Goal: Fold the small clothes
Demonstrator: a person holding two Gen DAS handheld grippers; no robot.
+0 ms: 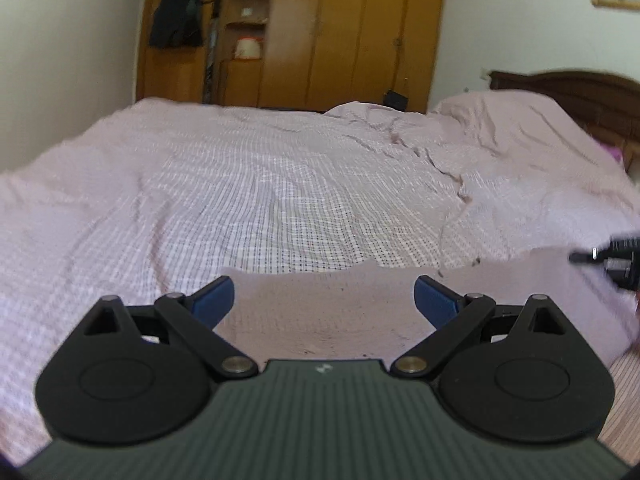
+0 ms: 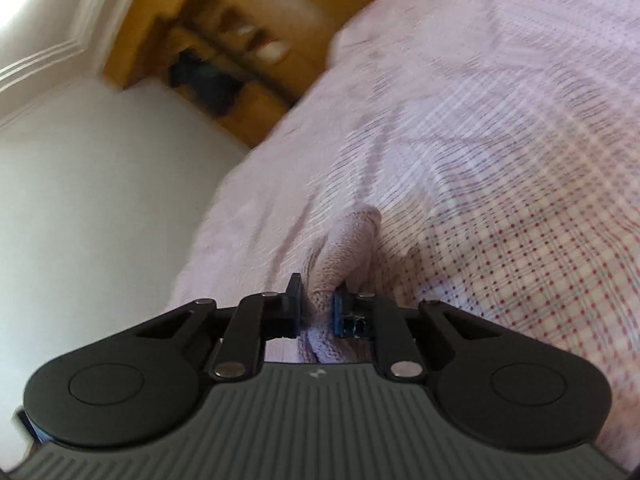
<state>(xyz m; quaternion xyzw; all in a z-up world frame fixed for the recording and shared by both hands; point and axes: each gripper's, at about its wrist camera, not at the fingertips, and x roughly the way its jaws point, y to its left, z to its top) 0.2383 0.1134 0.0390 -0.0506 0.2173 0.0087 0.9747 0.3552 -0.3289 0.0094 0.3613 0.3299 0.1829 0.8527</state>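
Garment (image 2: 352, 240) on bed (image 1: 280, 184) was pinched by right gripper (image 2: 318, 304); left gripper (image 1: 324, 300) was spread wide over it, empty. Folding judged barely begun.

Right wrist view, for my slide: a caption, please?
Right gripper shut on a fold of pale pink cloth above the checked bedspread.

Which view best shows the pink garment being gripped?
The right wrist view: the right tool is shut on the pink garment, bunched between its fingers. The left wrist view shows only a flat spread of it beneath the open left tool.
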